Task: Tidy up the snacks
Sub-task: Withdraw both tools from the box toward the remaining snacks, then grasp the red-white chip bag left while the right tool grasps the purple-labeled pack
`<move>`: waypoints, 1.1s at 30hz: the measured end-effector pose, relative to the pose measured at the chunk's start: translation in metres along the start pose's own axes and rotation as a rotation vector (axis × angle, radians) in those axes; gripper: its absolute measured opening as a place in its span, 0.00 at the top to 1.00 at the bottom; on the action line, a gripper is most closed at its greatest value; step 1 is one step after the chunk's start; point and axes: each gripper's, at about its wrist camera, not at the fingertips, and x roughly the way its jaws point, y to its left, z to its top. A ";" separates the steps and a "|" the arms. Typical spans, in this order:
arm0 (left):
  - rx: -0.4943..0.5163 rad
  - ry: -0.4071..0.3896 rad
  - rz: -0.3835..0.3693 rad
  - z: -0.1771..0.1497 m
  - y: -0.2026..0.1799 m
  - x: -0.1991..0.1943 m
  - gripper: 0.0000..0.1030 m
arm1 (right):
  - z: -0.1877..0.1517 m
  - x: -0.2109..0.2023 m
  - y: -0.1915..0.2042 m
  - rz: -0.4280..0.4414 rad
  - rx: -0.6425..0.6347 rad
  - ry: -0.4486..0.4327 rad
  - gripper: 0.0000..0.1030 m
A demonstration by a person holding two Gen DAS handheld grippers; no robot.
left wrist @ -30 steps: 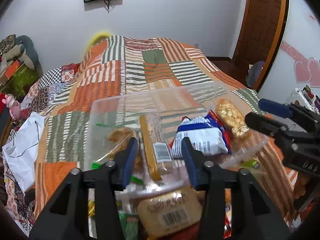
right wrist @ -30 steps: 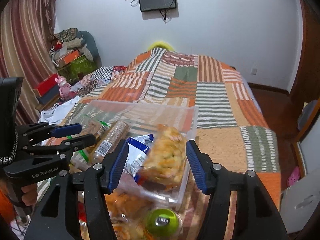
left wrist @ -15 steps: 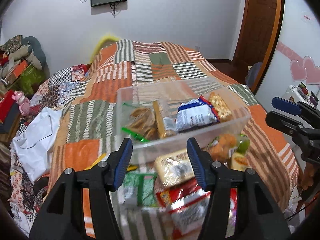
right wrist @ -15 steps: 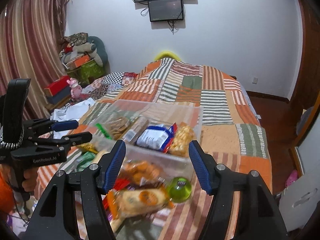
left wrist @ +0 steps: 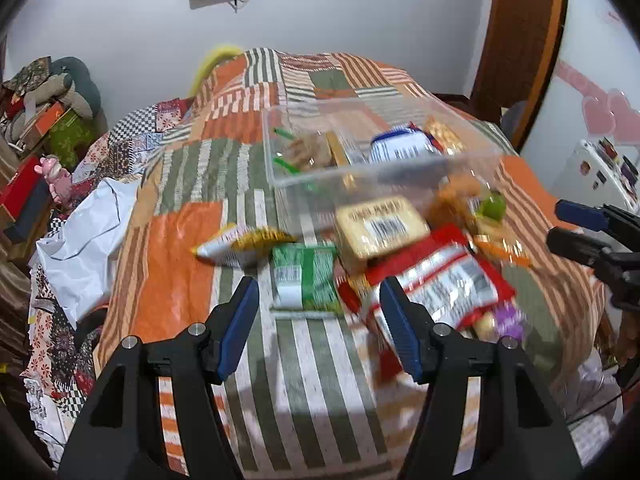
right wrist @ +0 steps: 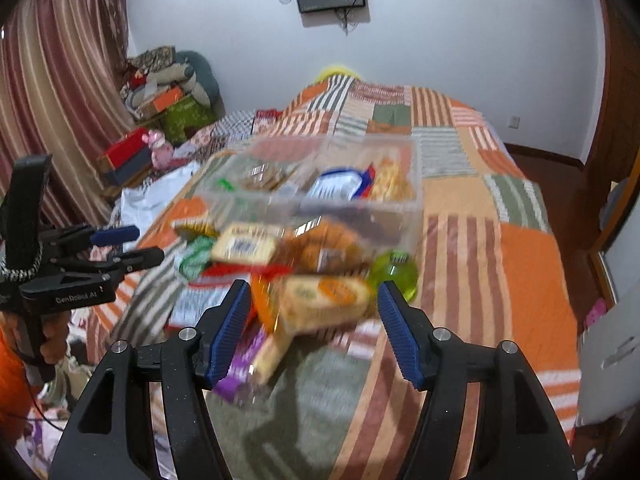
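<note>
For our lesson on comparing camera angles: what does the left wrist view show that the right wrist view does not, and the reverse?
Only the left wrist view shows the wooden door and pink heart wall stickers. Only the right wrist view shows the striped curtain and the hand holding the left gripper. Both show the clear plastic bin of snacks, the green bottle and the patchwork bedspread.

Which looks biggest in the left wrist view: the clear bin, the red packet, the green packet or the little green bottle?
1. clear bin, though it lies farthest away.
2. red packet.
3. green packet, somewhat smaller than the red one, at similar nearness.
4. green bottle, smallest by far.
</note>
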 end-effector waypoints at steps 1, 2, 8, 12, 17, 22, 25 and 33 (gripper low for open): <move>0.002 0.002 -0.004 -0.004 -0.001 -0.001 0.39 | -0.004 0.002 0.003 0.004 -0.003 0.012 0.40; 0.002 0.004 -0.010 -0.006 -0.002 -0.002 0.39 | -0.009 0.005 0.007 0.016 -0.010 0.028 0.40; -0.022 0.027 -0.039 -0.026 -0.003 0.001 0.38 | -0.020 0.028 0.029 0.044 -0.062 0.093 0.40; -0.027 0.031 -0.022 -0.033 -0.004 0.002 0.38 | -0.018 0.043 0.034 0.075 -0.053 0.115 0.40; -0.020 0.044 -0.039 -0.038 -0.007 0.004 0.36 | -0.026 0.052 0.033 0.079 -0.048 0.140 0.40; -0.005 0.051 -0.069 -0.042 -0.019 0.010 0.34 | -0.032 0.039 0.018 0.064 -0.025 0.121 0.43; -0.004 0.056 -0.093 -0.041 -0.025 0.013 0.32 | -0.037 0.031 0.001 0.069 0.003 0.129 0.57; 0.016 0.060 -0.111 -0.027 -0.047 0.021 0.22 | -0.047 0.009 -0.029 0.053 0.050 0.135 0.57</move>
